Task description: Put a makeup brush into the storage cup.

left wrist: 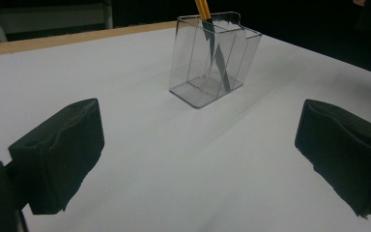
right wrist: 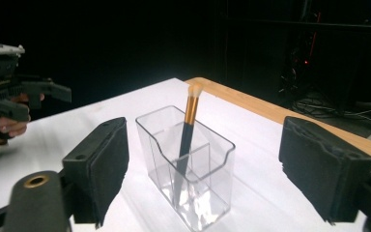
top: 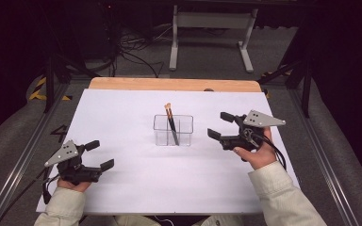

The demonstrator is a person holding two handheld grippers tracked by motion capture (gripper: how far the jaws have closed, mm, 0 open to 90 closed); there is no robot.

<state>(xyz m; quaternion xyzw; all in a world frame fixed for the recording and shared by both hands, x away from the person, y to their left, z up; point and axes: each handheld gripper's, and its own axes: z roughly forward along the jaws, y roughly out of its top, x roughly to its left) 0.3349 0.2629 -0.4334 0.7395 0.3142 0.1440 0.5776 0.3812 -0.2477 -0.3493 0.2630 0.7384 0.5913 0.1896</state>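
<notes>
A clear plastic holder point(top: 173, 130) with several compartments stands at the middle of the white table top point(top: 136, 188). A makeup brush point(top: 171, 123) with a black handle and gold ferrule leans upright inside it. My right gripper point(top: 219, 125) hovers just right of the holder, open and empty, jaws pointing at it. In the right gripper view the holder point(right wrist: 188, 179) and brush point(right wrist: 188, 125) sit between the wide jaws, a little beyond them. My left gripper point(top: 101, 155) rests at the near left, open and empty, well short of the holder point(left wrist: 212, 63).
A wooden strip point(top: 169, 84) edges the far side of the table. Beyond it are a white metal stand point(top: 212, 28) and loose cables point(top: 136, 52) on the floor. Metal rails point(top: 23, 155) run along both sides of the table.
</notes>
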